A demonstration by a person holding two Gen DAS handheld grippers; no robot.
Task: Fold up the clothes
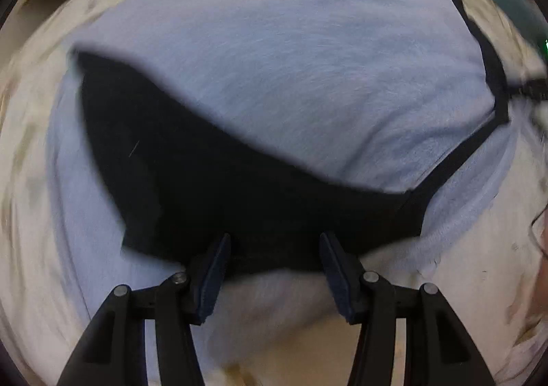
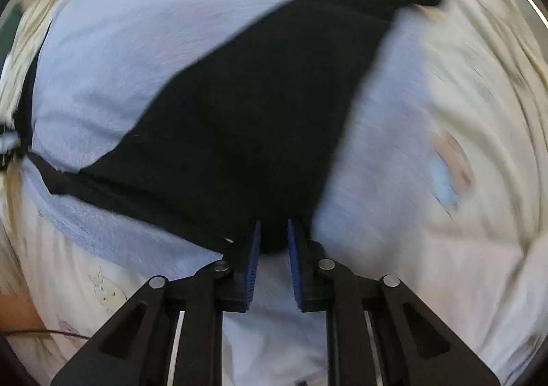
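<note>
Your left tongs gape wide at the black-sleeved blue shirt on the bed, right tongs pinch its sleeve loosely, so a tug could slip it free.

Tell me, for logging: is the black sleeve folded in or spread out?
Folded in: the black sleeve lies across the blue shirt.

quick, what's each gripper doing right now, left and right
Left gripper: open, jaws wide, straddling the edge of the black part of the garment, not clamped.
Right gripper: narrowed around a fold of the black fabric; whether it pinches cannot be told.
</note>
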